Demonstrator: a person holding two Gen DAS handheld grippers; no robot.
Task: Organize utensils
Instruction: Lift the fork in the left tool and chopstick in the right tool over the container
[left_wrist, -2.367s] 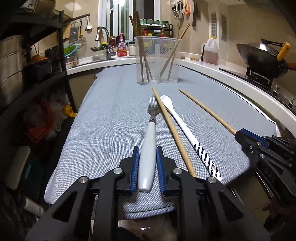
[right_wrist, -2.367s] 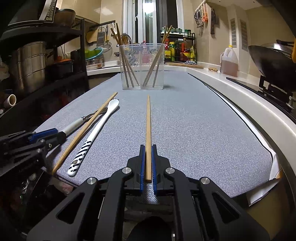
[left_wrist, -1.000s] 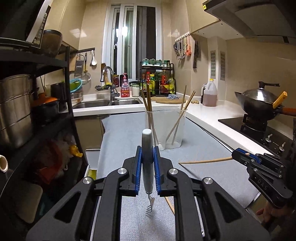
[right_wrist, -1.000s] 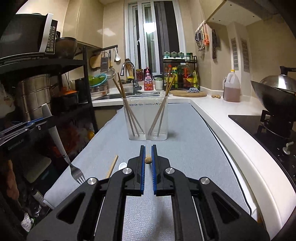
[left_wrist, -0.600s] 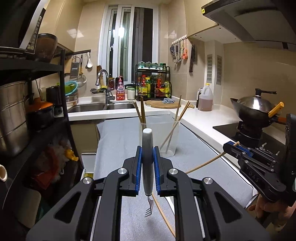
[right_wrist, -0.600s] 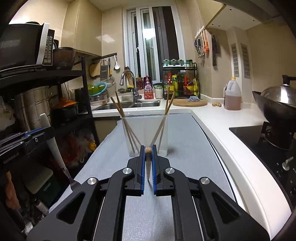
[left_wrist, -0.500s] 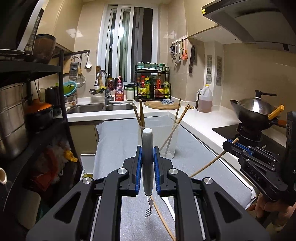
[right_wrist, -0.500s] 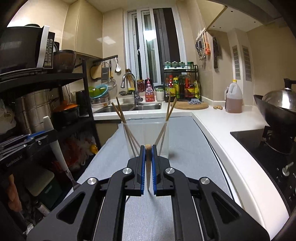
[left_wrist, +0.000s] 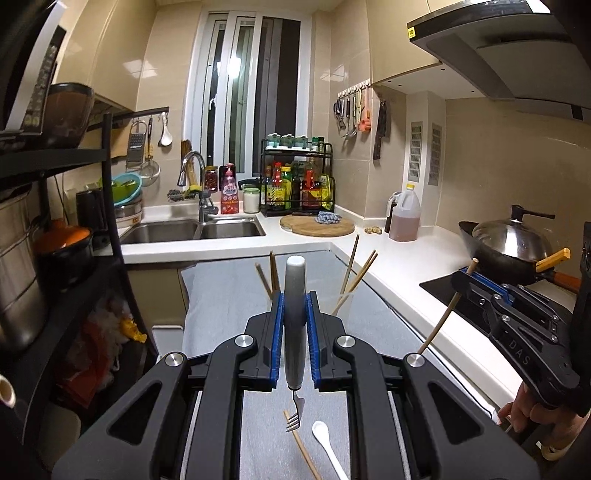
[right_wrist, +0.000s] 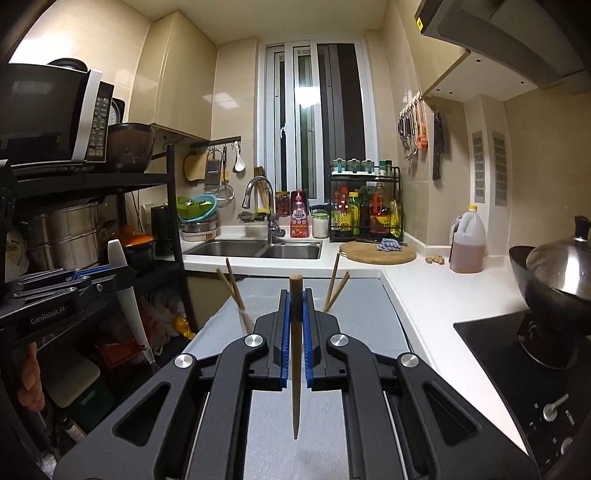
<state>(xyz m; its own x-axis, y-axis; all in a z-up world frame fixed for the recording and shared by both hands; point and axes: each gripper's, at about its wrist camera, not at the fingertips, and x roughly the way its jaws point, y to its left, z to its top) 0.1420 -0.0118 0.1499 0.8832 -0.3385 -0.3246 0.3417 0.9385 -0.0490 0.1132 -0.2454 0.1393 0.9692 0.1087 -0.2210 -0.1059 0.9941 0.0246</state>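
Note:
My left gripper (left_wrist: 294, 317) is shut on a white-handled fork (left_wrist: 294, 332), held upright with its tines down above the grey mat (left_wrist: 221, 295). My right gripper (right_wrist: 295, 317) is shut on a wooden chopstick (right_wrist: 295, 350), also near upright with its tip down. The clear utensil holder (left_wrist: 341, 297) with several chopsticks in it stands just beyond both grippers, mostly hidden behind the fingers. A loose chopstick (left_wrist: 301, 446) and a white spoon (left_wrist: 325, 439) lie on the mat below. The right gripper (left_wrist: 476, 284) and its chopstick show in the left view; the left gripper (right_wrist: 88, 280) and fork (right_wrist: 129, 306) show in the right view.
A black shelf rack (left_wrist: 74, 258) with pots stands at the left. A sink (left_wrist: 192, 230) lies beyond the mat. A wok (left_wrist: 506, 251) sits on the cooktop at the right, with an oil jug (left_wrist: 404, 218) and a cutting board (left_wrist: 316, 225) on the white counter.
Both grippers lifted their utensils off the mat, turned them upright and moved up and forward toward the holder. The right gripper's chopstick swung from flat to nearly vertical.

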